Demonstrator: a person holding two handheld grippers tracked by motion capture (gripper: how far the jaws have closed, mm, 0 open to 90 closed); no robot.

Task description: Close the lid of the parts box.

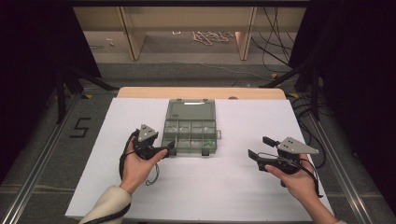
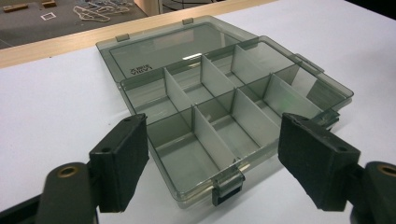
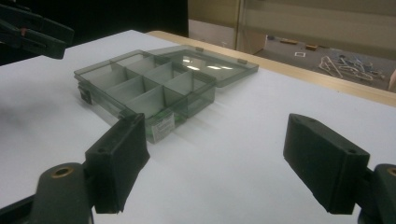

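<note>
We hold a tool in each hand over the white tabletop (image 1: pixel 233 182). Nearest us, our left hand (image 1: pixel 136 167) and right hand (image 1: pixel 299 181) come in from the near edge.

The left tool (image 1: pixel 169 148) sits at the near left corner of the box (image 1: pixel 190 135), its jaws spread wide and holding nothing. In the left gripper view the two black jaws stand well apart on either side of the box's near wall, one by the near corner compartment and the other by the corner with a latch (image 2: pixel 227 185); we cannot tell whether either jaw touches the plastic.

The right tool (image 1: pixel 258 148) hovers well to the right of the box, apart from it, jaws also spread and empty. In the right gripper view the box (image 3: pixel 144 88) lies ahead and to the left, past bare tabletop.

The box is clear smoky plastic, divided into eight compartments in two rows. Its lid (image 1: pixel 191 110) lies open flat behind it, toward the far edge. Beyond the tabletop is the floor (image 1: pixel 187 70).
</note>
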